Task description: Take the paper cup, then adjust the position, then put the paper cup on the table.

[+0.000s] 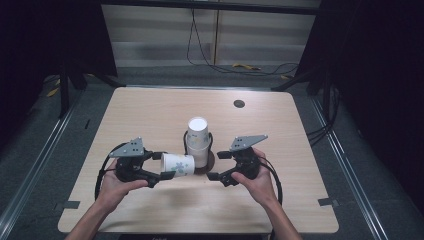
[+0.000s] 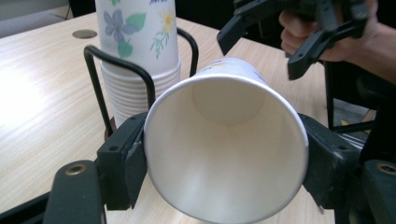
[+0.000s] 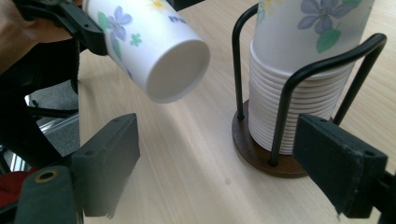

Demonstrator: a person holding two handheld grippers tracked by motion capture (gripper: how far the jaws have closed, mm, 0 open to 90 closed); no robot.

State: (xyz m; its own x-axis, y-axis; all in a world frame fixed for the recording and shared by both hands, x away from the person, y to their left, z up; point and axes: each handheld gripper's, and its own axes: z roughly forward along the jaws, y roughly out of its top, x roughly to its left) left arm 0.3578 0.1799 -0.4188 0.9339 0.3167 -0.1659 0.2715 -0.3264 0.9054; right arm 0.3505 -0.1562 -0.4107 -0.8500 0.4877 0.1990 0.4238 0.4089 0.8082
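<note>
A white paper cup [image 1: 177, 164] with a flower print lies on its side in the air, and my left gripper [image 1: 167, 165] is shut on its rim end. In the left gripper view the cup's open mouth [image 2: 226, 149] faces the camera, with both pads [image 2: 126, 158] pressed on its sides. Its base [image 3: 177, 70] points toward my right gripper [image 3: 224, 163], which stands open and holds nothing. The right gripper [image 1: 217, 165] sits just right of a tall stack of upside-down cups [image 1: 198, 137] in a black wire holder [image 3: 322, 60] on a round wooden base [image 3: 252, 154].
The light wooden table [image 1: 150, 115] has a round grommet hole [image 1: 239, 104] at the back right. Cables run over the floor behind it. Dark curtains hang on both sides.
</note>
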